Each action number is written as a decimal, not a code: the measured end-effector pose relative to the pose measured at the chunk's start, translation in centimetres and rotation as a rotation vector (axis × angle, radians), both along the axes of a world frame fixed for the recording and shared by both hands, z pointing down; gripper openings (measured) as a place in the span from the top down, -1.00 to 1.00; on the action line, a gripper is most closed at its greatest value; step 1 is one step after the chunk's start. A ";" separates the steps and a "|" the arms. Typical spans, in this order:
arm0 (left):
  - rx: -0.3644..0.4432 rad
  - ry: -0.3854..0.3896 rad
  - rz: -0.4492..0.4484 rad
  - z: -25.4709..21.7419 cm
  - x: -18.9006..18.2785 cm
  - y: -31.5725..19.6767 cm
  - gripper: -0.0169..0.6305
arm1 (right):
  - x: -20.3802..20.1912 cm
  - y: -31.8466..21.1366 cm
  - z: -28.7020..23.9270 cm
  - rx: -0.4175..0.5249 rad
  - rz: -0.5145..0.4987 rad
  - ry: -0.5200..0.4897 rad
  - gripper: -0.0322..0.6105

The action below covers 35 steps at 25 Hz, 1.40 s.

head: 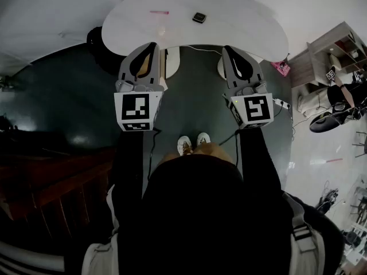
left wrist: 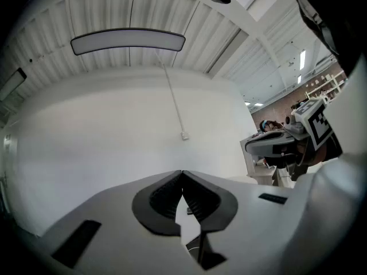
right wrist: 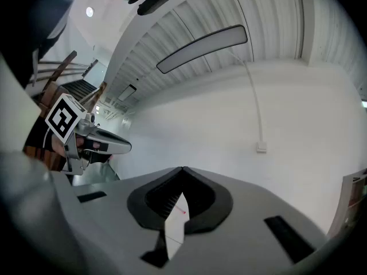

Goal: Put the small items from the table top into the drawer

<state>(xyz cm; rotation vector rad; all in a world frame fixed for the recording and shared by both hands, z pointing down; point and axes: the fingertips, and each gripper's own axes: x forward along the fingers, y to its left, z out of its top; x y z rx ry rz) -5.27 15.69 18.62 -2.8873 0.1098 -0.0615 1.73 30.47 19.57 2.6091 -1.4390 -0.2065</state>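
Note:
A white rounded table top (head: 241,22) lies ahead of me in the head view. On it rest a thin pink stick (head: 159,12) and a small dark square item (head: 199,18). My left gripper (head: 154,45) and right gripper (head: 226,49) are held side by side short of the table's near edge, above the dark floor. Both are shut, with nothing between the jaws. In the left gripper view the jaws (left wrist: 182,173) meet at the tips, and the dark item (left wrist: 189,211) shows through the slit below them. The right gripper (right wrist: 182,169) is likewise shut, the pink stick (right wrist: 183,212) showing below its tips. No drawer is in view.
A wooden shelf unit (head: 332,47) and a pink object (head: 282,67) on the floor are at the right. Dark wooden stairs (head: 57,179) run along the left. A black cable (head: 150,153) trails on the floor near my shoes (head: 192,143).

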 end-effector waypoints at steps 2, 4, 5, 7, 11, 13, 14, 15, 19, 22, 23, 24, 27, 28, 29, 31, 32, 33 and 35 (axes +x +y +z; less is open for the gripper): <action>-0.004 0.000 0.003 0.1 0.2 0.0 0.90 | 0.1 -0.1 0.0 0.001 0.000 0.002 0.82; -0.004 -0.001 0.005 0.1 0.3 -0.1 0.90 | 0.2 -0.3 0.0 0.003 0.000 0.002 0.82; -0.004 -0.002 0.006 0.2 0.3 -0.1 0.90 | 0.2 -0.4 0.0 0.004 0.000 0.000 0.82; -0.006 -0.003 0.006 0.2 0.4 -0.2 0.90 | 0.2 -0.5 0.0 0.005 -0.003 -0.001 0.82; -0.007 0.003 0.004 0.0 0.3 -0.4 0.90 | 0.3 -0.8 0.0 0.017 -0.011 -0.008 0.82; -0.007 0.004 0.003 -0.1 0.3 -0.6 0.90 | 0.3 -0.9 -0.1 0.035 -0.010 -0.017 0.82; -0.007 0.003 0.003 -0.1 0.3 -0.7 0.90 | 0.3 -0.9 -0.2 0.040 -0.010 -0.017 0.82; -0.007 0.002 0.003 -0.1 0.4 -0.7 0.90 | 0.2 -1.0 -0.1 0.042 -0.010 -0.014 0.82; -0.018 -0.003 0.010 0.2 1.2 -0.8 0.90 | 0.7 -1.1 0.2 0.042 -0.015 -0.015 0.82; -0.018 -0.005 0.007 0.4 2.6 -1.3 0.90 | 2.2 -1.3 0.2 0.053 -0.016 -0.010 0.82; -0.019 -0.006 0.004 0.6 3.2 -1.5 0.90 | 2.8 -1.5 0.2 0.055 -0.019 -0.005 0.82; -0.019 -0.008 0.003 0.8 3.9 -1.6 0.90 | 3.5 -1.7 0.2 0.058 -0.024 0.001 0.82; -0.011 -0.013 -0.004 1.4 6.7 -2.3 0.90 | 6.4 -2.6 0.4 0.067 -0.037 0.010 0.82; -0.007 -0.013 -0.009 1.6 7.7 -2.6 0.90 | 7.7 -2.9 0.7 0.065 -0.041 0.013 0.82; -0.003 -0.013 -0.013 1.8 8.8 -3.0 0.90 | 9.0 -3.4 0.9 0.066 -0.046 0.015 0.82; 0.002 -0.014 -0.022 2.2 11.2 -3.8 0.90 | 11.6 -4.3 1.1 0.071 -0.049 0.011 0.82; 0.001 -0.015 -0.027 2.4 12.5 -4.3 0.90 | 12.9 -4.7 1.1 0.073 -0.050 0.010 0.82; 0.000 -0.017 -0.033 2.5 13.7 -4.8 0.90 | 14.2 -5.1 1.1 0.075 -0.056 0.017 0.82; 0.001 -0.018 -0.038 2.6 16.3 -5.4 0.90 | 16.9 -5.7 0.8 0.078 -0.068 0.033 0.82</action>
